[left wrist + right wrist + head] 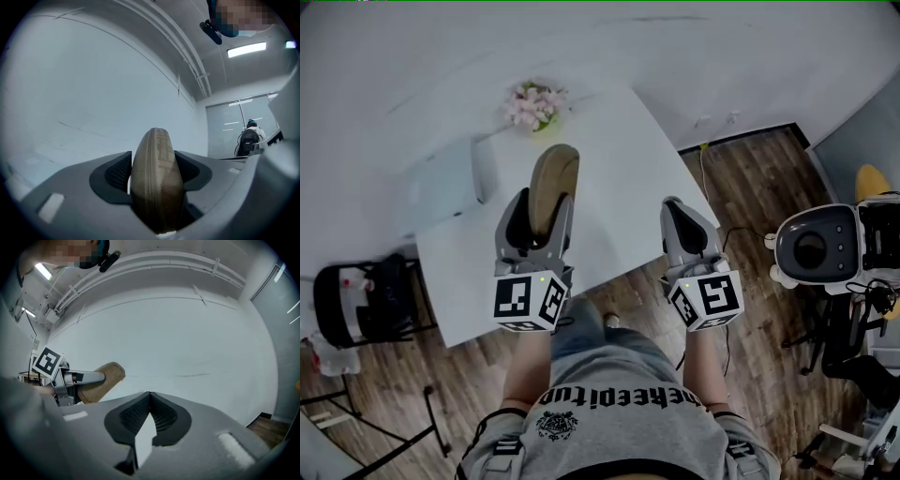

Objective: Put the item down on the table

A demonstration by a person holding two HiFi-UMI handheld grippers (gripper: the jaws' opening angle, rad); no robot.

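Head view shows the person standing at the near edge of a white desk point(623, 155), a gripper in each hand. Left gripper point(542, 217) has its fingers clamped on a tan oval item point(554, 174), which sticks out past the fingertips and is seen over the desk top; whether it touches the surface cannot be told. Left gripper view shows the item edge-on, with a ridged rim, wedged between the dark finger pads, with a pale wall behind it. Right gripper point(682, 214) is beside it near the desk's edge; in the right gripper view its fingers are together at the tips with nothing between them. A pink flower bunch point(534, 105) and a pale box point(441, 187) sit farther back on the desk.
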